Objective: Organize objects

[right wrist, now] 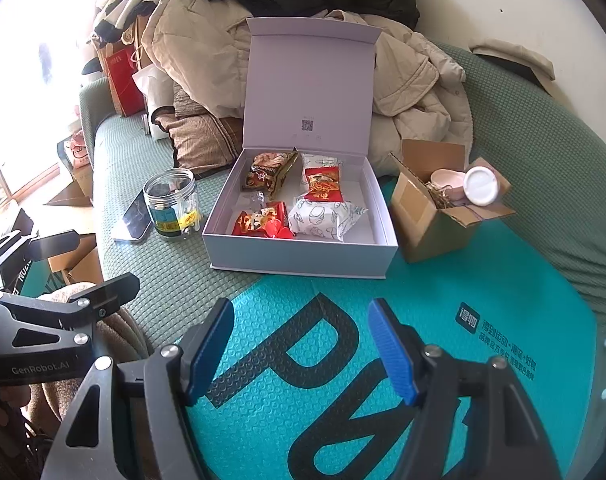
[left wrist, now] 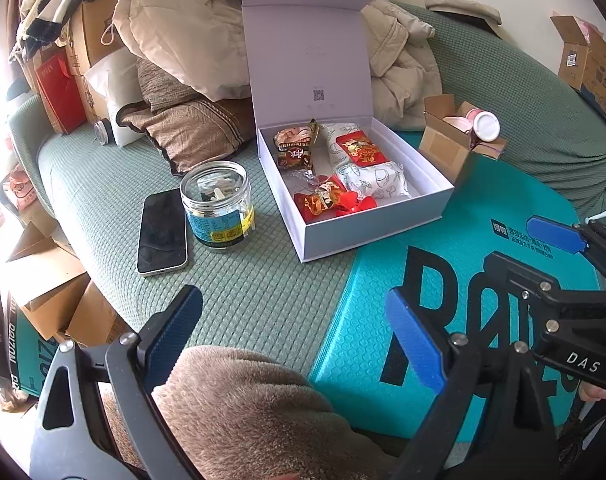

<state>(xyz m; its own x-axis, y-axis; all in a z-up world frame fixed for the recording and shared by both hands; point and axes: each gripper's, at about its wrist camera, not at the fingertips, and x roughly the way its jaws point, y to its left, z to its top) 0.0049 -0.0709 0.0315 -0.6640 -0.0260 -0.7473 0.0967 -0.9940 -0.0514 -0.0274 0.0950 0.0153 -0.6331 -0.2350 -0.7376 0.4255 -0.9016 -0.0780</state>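
Note:
An open white gift box [left wrist: 383, 226] [right wrist: 303, 256] stands on the green sofa cover with its lid up. Inside lie a brown snack packet [left wrist: 295, 148] [right wrist: 269, 172], red packets [left wrist: 359, 150] [right wrist: 323, 184] and white wrapped packs [left wrist: 377, 178] [right wrist: 323, 216]. A clear jar [left wrist: 217, 204] [right wrist: 174, 202] and a phone [left wrist: 163, 232] [right wrist: 137, 220] lie left of the box. My left gripper [left wrist: 299, 340] is open and empty over the sofa's front. My right gripper [right wrist: 303, 352] is open and empty above a teal padded bag [right wrist: 343, 380] [left wrist: 483, 240]. The right gripper also shows in the left wrist view [left wrist: 559, 268].
A small cardboard box [left wrist: 451, 140] [right wrist: 435, 216] with a white-capped bottle [left wrist: 487, 126] [right wrist: 481, 186] stands right of the gift box. Coats [left wrist: 191, 32] [right wrist: 207, 48] and a pillow [left wrist: 195, 128] pile behind. A brown fleece sleeve [left wrist: 243, 412] sits below. Cartons [left wrist: 51, 292] stand off the sofa's left.

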